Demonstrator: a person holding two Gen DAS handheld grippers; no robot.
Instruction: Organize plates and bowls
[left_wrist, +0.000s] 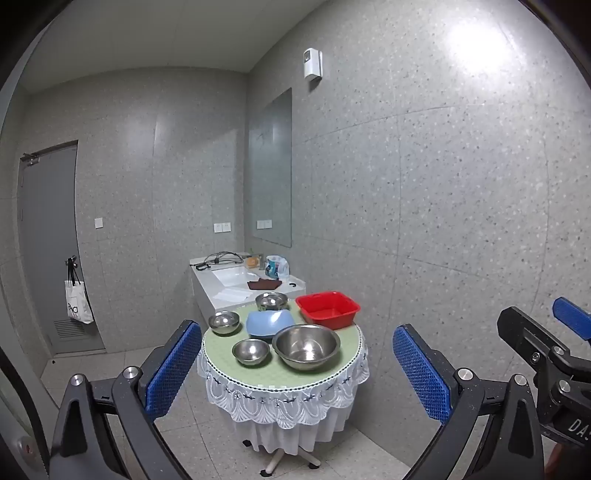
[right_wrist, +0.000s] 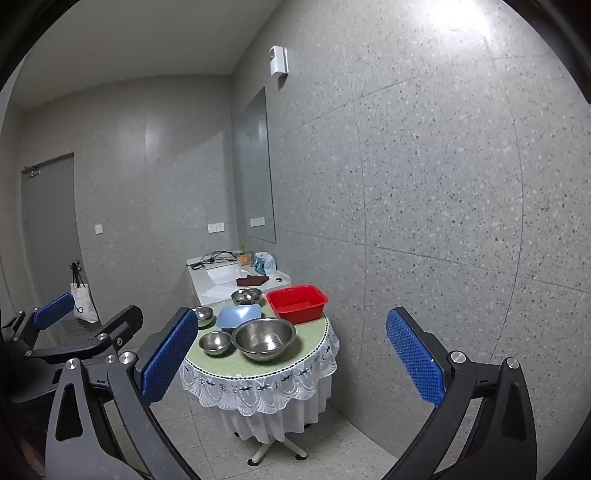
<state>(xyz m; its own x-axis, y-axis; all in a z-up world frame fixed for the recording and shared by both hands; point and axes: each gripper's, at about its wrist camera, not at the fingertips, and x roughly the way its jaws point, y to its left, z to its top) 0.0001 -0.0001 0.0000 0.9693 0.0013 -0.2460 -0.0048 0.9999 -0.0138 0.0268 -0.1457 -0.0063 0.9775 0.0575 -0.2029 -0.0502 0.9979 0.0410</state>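
Observation:
A small round table (left_wrist: 266, 373) with a green top and white lace cloth stands ahead. On it sit a large steel bowl (left_wrist: 306, 346), a small steel bowl (left_wrist: 251, 351), another small steel bowl (left_wrist: 224, 322), a steel bowl at the back (left_wrist: 272, 301), a light blue bowl (left_wrist: 269, 324) and a red plastic basin (left_wrist: 328, 309). My left gripper (left_wrist: 295, 369) is open and empty, well short of the table. My right gripper (right_wrist: 291, 365) is open and empty too. The large bowl (right_wrist: 265, 339), blue bowl (right_wrist: 238, 316) and red basin (right_wrist: 297, 302) also show in the right wrist view.
A white sink counter (left_wrist: 236, 280) with cables, a brown cloth and a plastic bag stands behind the table. A speckled wall (left_wrist: 443, 221) runs close along the table's right. A grey door (left_wrist: 48, 240) with a hanging tote bag (left_wrist: 78, 301) is at far left.

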